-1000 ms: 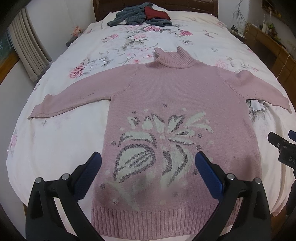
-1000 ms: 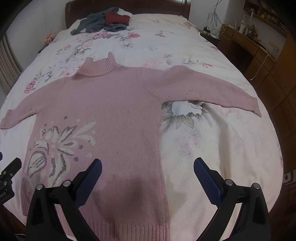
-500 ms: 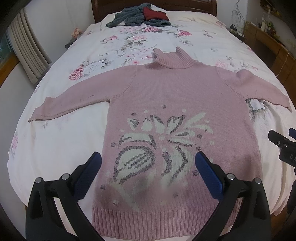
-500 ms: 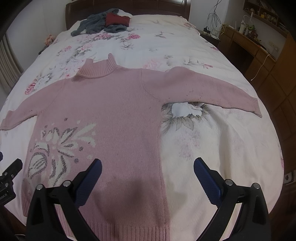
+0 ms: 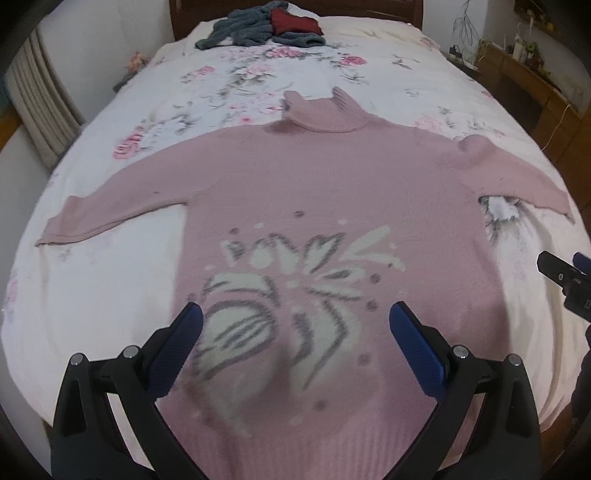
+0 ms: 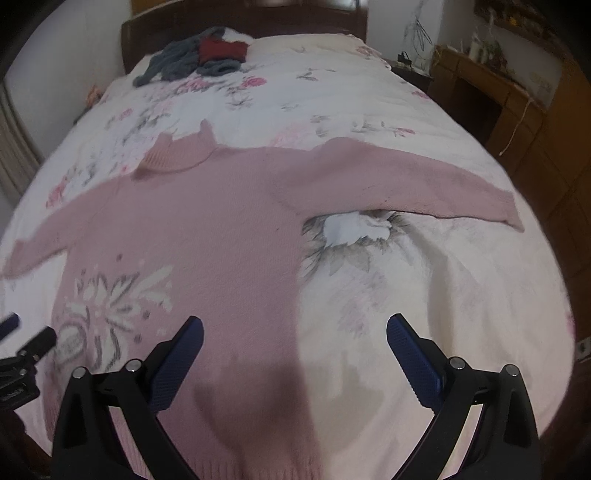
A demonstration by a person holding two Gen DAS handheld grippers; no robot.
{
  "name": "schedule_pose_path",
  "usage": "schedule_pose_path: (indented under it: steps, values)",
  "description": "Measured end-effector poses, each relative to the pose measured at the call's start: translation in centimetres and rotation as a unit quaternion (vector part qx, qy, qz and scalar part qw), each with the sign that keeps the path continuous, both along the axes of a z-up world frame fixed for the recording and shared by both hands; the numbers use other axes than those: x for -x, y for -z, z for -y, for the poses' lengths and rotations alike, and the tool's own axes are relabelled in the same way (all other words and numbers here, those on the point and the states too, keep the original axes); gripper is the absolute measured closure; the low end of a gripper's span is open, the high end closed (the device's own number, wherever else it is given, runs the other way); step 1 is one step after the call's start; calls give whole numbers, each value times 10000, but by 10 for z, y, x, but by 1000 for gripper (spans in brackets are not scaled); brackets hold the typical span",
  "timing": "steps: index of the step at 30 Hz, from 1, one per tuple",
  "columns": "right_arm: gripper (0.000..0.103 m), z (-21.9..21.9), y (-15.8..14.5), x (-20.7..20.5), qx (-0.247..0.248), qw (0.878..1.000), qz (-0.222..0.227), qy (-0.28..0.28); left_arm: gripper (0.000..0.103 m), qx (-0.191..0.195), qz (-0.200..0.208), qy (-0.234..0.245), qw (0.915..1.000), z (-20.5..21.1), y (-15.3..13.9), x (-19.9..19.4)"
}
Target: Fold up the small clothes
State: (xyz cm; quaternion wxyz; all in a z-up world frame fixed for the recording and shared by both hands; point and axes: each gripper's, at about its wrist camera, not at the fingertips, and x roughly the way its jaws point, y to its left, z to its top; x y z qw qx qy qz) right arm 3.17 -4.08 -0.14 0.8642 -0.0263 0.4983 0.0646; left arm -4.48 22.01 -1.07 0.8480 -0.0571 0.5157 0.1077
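Note:
A pink turtleneck sweater (image 5: 332, 177) with a white and grey flower pattern lies flat on the bed, front up, both sleeves spread out to the sides. My left gripper (image 5: 295, 325) hovers open above the patterned lower front, near the ribbed hem. The same sweater (image 6: 207, 229) fills the left half of the right wrist view. My right gripper (image 6: 295, 332) hangs open above the sweater's right side edge, one finger over the knit and one over the bedspread. Neither gripper holds anything. Each gripper's tip shows at the edge of the other's view.
The bed has a white floral bedspread (image 5: 258, 74). A heap of grey and red clothes (image 5: 266, 26) lies by the dark headboard. Wooden furniture (image 6: 517, 110) stands close along the bed's right side. A curtain (image 5: 40, 103) hangs on the left.
Both grippers have moved forward over the sweater and a little lower, so it looks larger. The sweater has not moved. Both stay open.

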Motion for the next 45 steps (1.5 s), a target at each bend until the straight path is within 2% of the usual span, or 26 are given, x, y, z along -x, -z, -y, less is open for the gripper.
schedule_pose_path:
  steps: [4, 11, 14, 16, 21, 23, 26, 27, 29, 31, 33, 34, 38, 41, 45]
  values:
    - [4, 57, 4, -44, -322, 9987, -86, 386, 3, 298, 36, -31, 9995, 11, 6, -36]
    - [4, 194, 21, -149, -537, 9879, -663, 1294, 3, 183, 338, 225, 9990, 46, -4, -104]
    - [11, 247, 35, -183, -530, 9803, -937, 1655, 3, 39, 448, 303, 9985, 58, -9, -122]
    - [13, 280, 49, -202, -764, 9717, -1227, 1866, 3, 34, 467, 322, 9984, 64, -9, -131]
    - [14, 324, 76, -225, -1047, 9551, -1563, 2291, 3, 40, 436, 355, 9984, 73, -6, -145]
    - [14, 333, 84, -231, -1056, 9520, -1585, 2397, 3, 5, 419, 381, 9984, 75, -4, -147]
    - [19, 345, 97, -240, -1275, 9433, -1646, 2585, 3, -63, 416, 415, 9983, 75, -3, -147]
    - [23, 350, 101, -243, -1357, 9394, -1642, 2687, 3, -94, 418, 422, 9982, 74, -3, -147]
    - [41, 356, 103, -246, -1423, 9348, -1508, 2884, 3, -135, 410, 418, 9982, 73, -3, -147]
    - [78, 364, 103, -247, -1718, 9288, -1345, 2996, 3, -147, 402, 399, 9983, 69, -3, -147]
    - [96, 369, 101, -244, -2127, 9211, -1206, 3031, 3, -171, 402, 373, 9983, 65, -2, -146]
    - [96, 369, 97, -243, -2155, 9213, -1123, 3037, 3, -181, 400, 351, 9984, 62, -1, -145]
    - [97, 348, 68, -231, -2034, 9434, -659, 2536, 3, -131, 380, 235, 9989, 49, 1, -140]
    - [97, 306, 43, -220, -2195, 9565, -482, 1858, 3, -122, 354, 151, 9992, 40, 4, -136]
    - [97, 231, 21, -221, -1938, 9742, -459, 1066, 3, -67, 305, 62, 9995, 30, 5, -129]
